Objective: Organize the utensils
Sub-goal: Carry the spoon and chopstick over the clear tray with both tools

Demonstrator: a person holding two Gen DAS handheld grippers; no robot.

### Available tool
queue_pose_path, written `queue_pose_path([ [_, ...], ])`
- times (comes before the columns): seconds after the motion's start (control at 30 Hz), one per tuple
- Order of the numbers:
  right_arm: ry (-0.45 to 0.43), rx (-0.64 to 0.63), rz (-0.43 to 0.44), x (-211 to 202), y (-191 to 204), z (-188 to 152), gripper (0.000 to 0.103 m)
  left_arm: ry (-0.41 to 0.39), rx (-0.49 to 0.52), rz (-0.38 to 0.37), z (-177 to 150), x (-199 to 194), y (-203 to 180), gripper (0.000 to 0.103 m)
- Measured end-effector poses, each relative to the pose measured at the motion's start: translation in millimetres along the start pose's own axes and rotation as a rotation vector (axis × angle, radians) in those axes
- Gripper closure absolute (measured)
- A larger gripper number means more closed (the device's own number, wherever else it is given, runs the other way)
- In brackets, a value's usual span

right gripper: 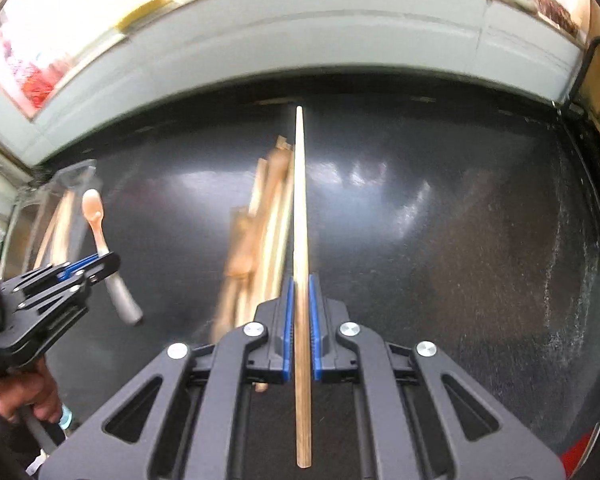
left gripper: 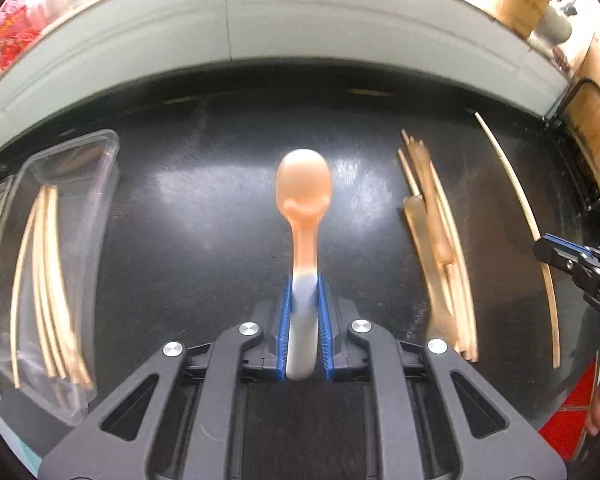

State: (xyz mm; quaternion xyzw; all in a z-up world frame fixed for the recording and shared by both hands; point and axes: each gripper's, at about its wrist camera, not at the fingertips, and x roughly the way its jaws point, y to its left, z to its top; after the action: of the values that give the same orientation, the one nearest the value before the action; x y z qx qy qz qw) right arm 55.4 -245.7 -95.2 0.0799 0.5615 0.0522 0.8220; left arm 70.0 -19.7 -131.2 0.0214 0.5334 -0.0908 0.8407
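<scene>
My left gripper point(left gripper: 304, 284) is shut on the grey handle of an orange spoon point(left gripper: 305, 184), whose bowl points away from me over the black table point(left gripper: 204, 216). In the right wrist view the same spoon point(right gripper: 94, 210) shows at the left, in the left gripper point(right gripper: 104, 262). My right gripper point(right gripper: 300, 280) is shut on a long wooden chopstick point(right gripper: 300, 200), held above the table. It is seen from the left wrist view as a chopstick point(left gripper: 512, 196) under the right gripper point(left gripper: 556, 250). A loose pile of wooden utensils point(left gripper: 436, 240) lies between the two grippers.
A clear plastic container point(left gripper: 76, 160) with several wooden chopsticks point(left gripper: 46, 280) stands at the table's left. A grey ledge point(left gripper: 300, 40) runs along the far edge. A black frame point(left gripper: 580, 120) borders the right side. A person's hand point(right gripper: 24, 396) grips the left tool.
</scene>
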Motion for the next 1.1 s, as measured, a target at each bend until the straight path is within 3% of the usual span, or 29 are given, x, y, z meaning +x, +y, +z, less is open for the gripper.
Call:
queue_pose_path([
  [0.23, -0.022, -0.053, 0.105, -42.3, 33.0, -1.1, 0.095, -0.033, -0.058, 0.003, -1.0, -40.6, 17.4, 0.095],
  [0.43, -0.037, -0.133, 0.169, -58.3, 83.4, 2.6, 0.095, -0.055, -0.09, 0.031, -7.2, -63.9, 43.5, 0.096],
  [0.87, -0.05, -0.202, 0.261, -64.1, 165.7, 12.4, 0.095, -0.098, -0.163, 0.029, -15.5, -106.6, 106.2, 0.096],
  [1.1, -0.015, -0.227, 0.346, -51.4, 227.9, 22.5, 0.095, -0.145, -0.247, 0.049, -19.8, -139.3, 165.9, 0.096],
])
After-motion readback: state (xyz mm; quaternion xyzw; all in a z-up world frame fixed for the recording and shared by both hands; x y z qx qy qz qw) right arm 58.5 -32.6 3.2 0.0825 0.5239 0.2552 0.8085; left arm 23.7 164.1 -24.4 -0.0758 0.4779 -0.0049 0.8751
